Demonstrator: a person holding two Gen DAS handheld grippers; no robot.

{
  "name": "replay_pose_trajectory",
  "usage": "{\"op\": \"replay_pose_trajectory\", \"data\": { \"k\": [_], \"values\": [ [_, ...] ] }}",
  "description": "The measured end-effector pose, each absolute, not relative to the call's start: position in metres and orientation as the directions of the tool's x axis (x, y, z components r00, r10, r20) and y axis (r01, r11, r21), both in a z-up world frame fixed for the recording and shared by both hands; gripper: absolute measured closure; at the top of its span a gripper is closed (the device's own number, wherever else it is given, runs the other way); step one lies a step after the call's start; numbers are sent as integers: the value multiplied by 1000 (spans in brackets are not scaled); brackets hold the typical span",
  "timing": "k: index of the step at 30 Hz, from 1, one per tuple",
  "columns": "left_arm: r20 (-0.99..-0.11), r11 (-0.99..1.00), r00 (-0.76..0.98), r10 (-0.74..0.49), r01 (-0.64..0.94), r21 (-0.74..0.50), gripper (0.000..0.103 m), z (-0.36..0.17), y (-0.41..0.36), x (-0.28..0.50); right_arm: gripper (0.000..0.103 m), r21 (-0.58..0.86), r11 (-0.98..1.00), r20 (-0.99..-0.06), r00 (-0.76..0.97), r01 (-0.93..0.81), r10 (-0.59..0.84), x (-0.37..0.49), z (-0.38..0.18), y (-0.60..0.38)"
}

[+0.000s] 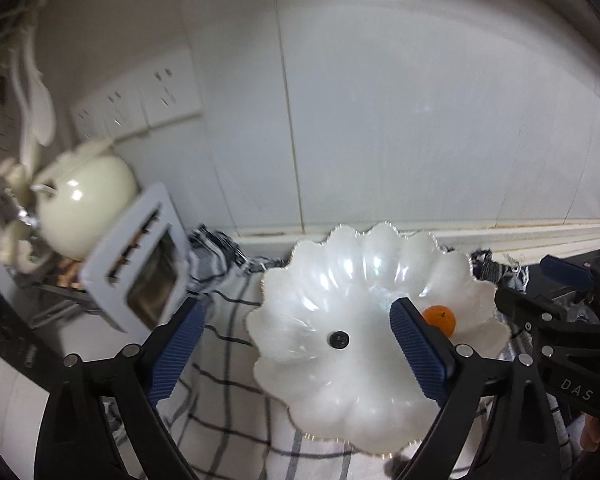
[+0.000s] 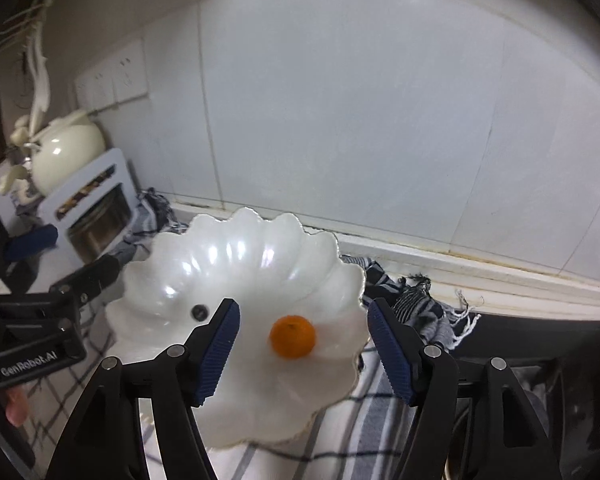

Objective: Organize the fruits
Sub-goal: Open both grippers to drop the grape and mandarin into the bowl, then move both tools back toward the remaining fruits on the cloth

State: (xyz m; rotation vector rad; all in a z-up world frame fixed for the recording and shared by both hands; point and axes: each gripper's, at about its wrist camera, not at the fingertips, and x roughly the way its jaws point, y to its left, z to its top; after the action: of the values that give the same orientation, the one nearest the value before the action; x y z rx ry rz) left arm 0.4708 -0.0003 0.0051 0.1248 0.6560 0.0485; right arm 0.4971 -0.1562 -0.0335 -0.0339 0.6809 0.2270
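A white scalloped dish (image 1: 340, 280) stands on a checked cloth, also in the right wrist view (image 2: 228, 264). A small orange fruit (image 2: 292, 336) lies in its right part, seen partly behind a finger in the left wrist view (image 1: 442, 318). My right gripper (image 2: 303, 346) is open and empty, its fingers either side of the fruit, just above the dish. My left gripper (image 1: 300, 350) is open and empty over the dish's left half. A dark round screw (image 1: 338, 339) sits at the dish's centre.
A white toaster (image 1: 136, 276) and a cream kettle (image 1: 84, 208) stand at the left by the wall sockets (image 1: 140, 100). The checked cloth (image 1: 228, 400) covers the counter. A tiled wall (image 2: 380, 120) runs behind. A dark surface (image 2: 540, 340) lies at the right.
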Motion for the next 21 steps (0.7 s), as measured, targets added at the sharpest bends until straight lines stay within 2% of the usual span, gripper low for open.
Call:
{"op": "replay_pose_trajectory", "data": {
  "k": [14,21],
  "values": [
    [-467,991,883,54,9,132,4,48,-10,361,35,2,972,-485,849,-237,208,388,3,-174],
    [-399,985,914,73,-3,173,4,55,-17,305,35,18,972,-418,882,-233,219,340,13,-183]
  ]
}}
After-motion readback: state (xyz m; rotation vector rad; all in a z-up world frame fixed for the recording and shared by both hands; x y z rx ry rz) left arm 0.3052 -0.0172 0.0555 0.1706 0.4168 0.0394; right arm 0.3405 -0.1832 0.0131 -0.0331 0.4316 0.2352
